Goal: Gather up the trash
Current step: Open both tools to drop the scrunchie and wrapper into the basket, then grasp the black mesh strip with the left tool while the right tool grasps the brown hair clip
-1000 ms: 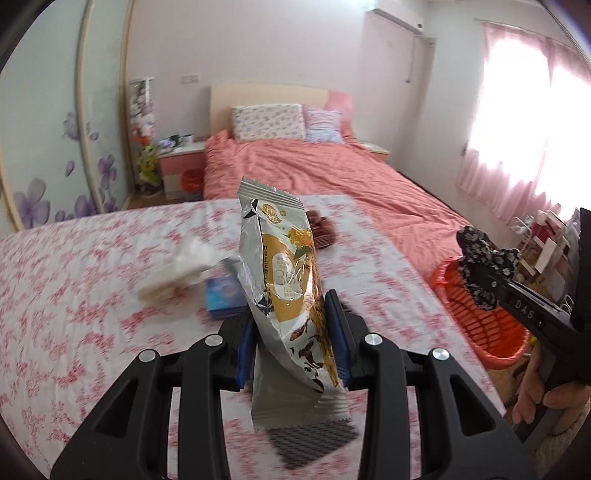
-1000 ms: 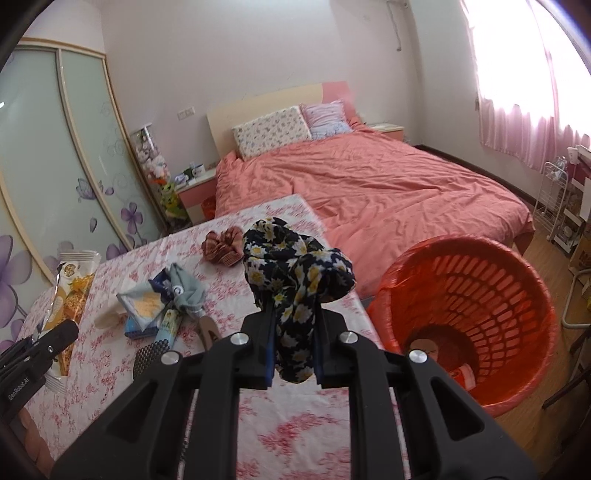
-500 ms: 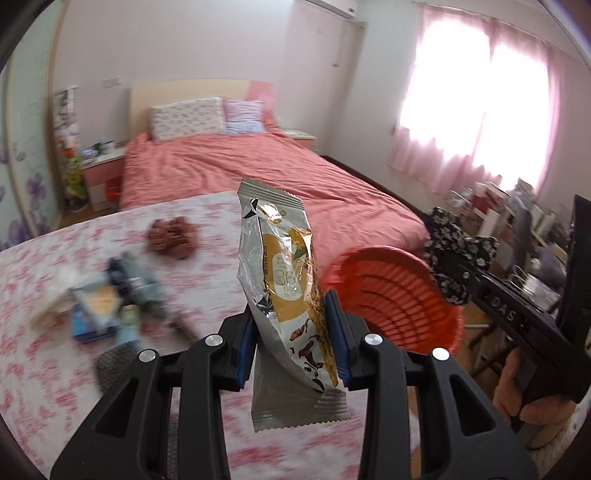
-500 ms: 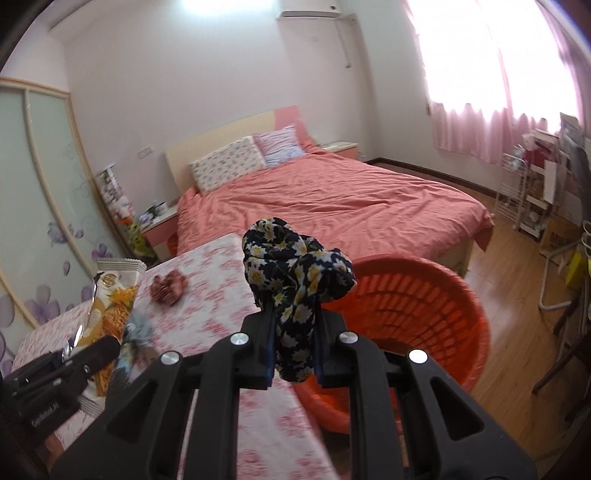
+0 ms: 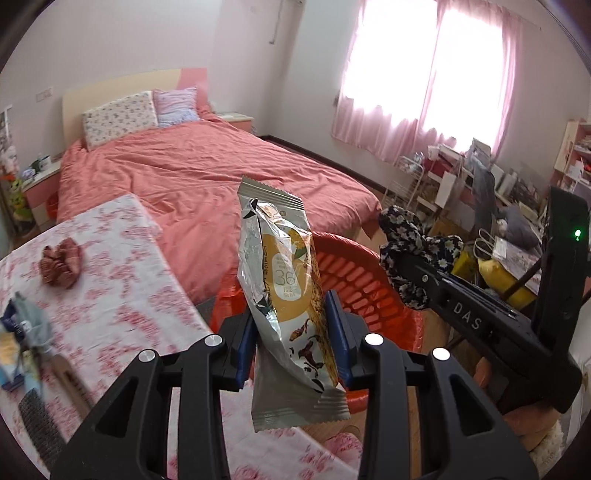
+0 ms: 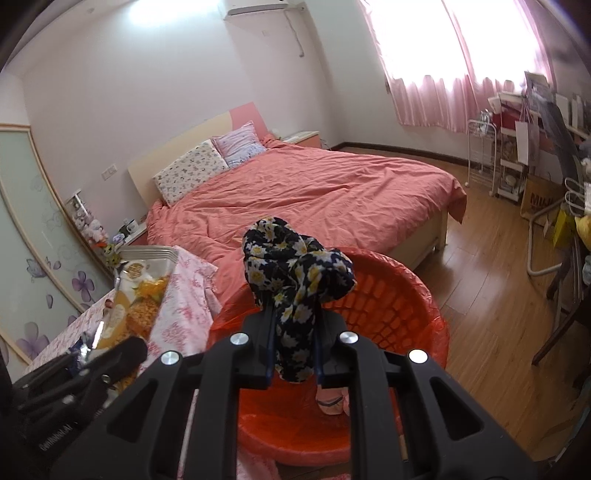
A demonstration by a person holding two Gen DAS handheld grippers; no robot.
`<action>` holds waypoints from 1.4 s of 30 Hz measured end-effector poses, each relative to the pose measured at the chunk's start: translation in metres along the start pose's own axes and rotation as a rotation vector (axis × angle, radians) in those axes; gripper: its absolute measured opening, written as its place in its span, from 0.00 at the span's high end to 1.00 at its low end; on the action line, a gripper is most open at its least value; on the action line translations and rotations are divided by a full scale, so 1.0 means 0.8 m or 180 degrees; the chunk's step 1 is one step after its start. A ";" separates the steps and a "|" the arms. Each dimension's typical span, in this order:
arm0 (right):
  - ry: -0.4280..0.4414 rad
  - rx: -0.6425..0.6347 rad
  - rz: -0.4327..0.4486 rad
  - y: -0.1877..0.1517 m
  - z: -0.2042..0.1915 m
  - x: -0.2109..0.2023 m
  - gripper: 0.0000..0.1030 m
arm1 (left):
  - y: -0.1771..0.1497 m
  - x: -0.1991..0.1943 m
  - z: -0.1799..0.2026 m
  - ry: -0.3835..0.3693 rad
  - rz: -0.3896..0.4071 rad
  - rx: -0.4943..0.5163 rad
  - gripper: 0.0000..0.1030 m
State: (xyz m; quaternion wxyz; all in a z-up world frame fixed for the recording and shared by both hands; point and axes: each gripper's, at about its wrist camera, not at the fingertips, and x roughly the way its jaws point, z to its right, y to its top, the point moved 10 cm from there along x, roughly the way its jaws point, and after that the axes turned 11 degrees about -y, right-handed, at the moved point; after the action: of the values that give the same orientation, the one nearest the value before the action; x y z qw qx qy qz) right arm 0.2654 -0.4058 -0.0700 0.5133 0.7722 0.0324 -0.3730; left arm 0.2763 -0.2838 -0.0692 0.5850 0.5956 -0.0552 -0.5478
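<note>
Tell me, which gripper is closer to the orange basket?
Right. The right gripper hangs over the orange basket; the left gripper sits back by the table edge.

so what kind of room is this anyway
A bedroom, most likely in a home: a made bed with pillows fills the middle, pink curtains cover the window, and an air conditioner sits high on the wall. An orange basket stands on the wood floor.
</note>
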 end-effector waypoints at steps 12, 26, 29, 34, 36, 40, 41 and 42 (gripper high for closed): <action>0.0058 0.0248 -0.0174 -0.001 0.028 0.054 0.58 | -0.013 0.034 -0.010 0.0155 -0.0203 -0.0085 0.41; -0.0096 -0.0129 -0.0066 -0.019 -0.009 0.028 0.51 | -0.040 -0.046 -0.074 0.0764 -0.0074 -0.0140 0.36; -0.0054 -0.0211 -0.0086 -0.026 -0.030 0.022 0.51 | -0.052 -0.074 -0.097 0.0884 -0.0025 -0.0229 0.36; 0.0033 -0.0398 -0.0114 -0.045 -0.070 0.011 0.51 | -0.086 -0.128 -0.147 0.1128 0.0006 -0.0389 0.36; 0.0082 -0.0500 -0.0132 -0.055 -0.091 0.007 0.51 | -0.103 -0.148 -0.167 0.1231 -0.0001 -0.0436 0.36; 0.0197 -0.0666 -0.0208 -0.080 -0.132 0.003 0.51 | -0.140 -0.182 -0.209 0.1426 -0.0057 -0.0608 0.36; 0.0233 -0.0708 -0.0234 -0.088 -0.144 0.003 0.51 | -0.151 -0.189 -0.220 0.1459 -0.0076 -0.0678 0.36; 0.0270 -0.0747 -0.0260 -0.096 -0.157 0.002 0.51 | -0.159 -0.193 -0.227 0.1473 -0.0094 -0.0739 0.36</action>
State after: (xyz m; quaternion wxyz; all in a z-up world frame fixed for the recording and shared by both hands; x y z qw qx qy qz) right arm 0.3015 -0.2675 -0.1060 0.5827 0.7200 0.1289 -0.3542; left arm 0.2726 -0.0193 -0.1263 0.6385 0.6346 0.1521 -0.4081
